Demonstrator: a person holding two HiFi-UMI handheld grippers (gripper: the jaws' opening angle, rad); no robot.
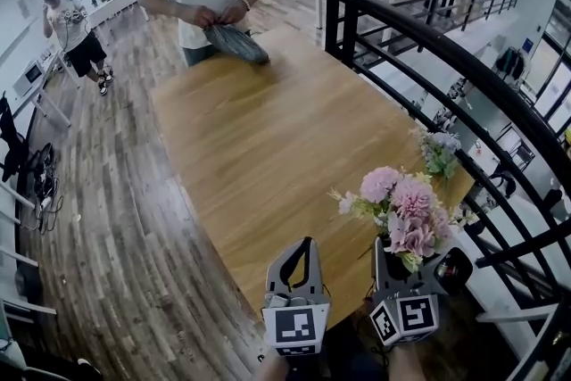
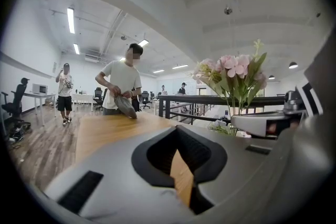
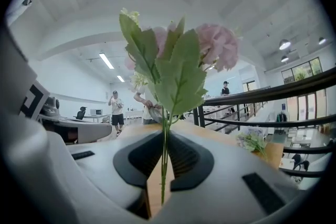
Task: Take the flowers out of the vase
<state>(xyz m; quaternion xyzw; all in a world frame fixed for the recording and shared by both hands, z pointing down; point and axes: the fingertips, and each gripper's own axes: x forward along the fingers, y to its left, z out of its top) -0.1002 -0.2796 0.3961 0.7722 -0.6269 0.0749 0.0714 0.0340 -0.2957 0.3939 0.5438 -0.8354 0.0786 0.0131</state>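
Now, flowers (image 3: 181,68) clamped in right gripper (image 3: 164,149)

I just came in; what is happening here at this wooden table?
The right hand-held gripper clamps the green stems of a pink flower bunch, holding it upright over the long wooden table. The left hand-held gripper is empty, its jaws slightly apart. No vase is in view. A second smaller flower bunch lies near the table edge.

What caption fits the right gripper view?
Right tool holds pink flowers upright over the wooden table.
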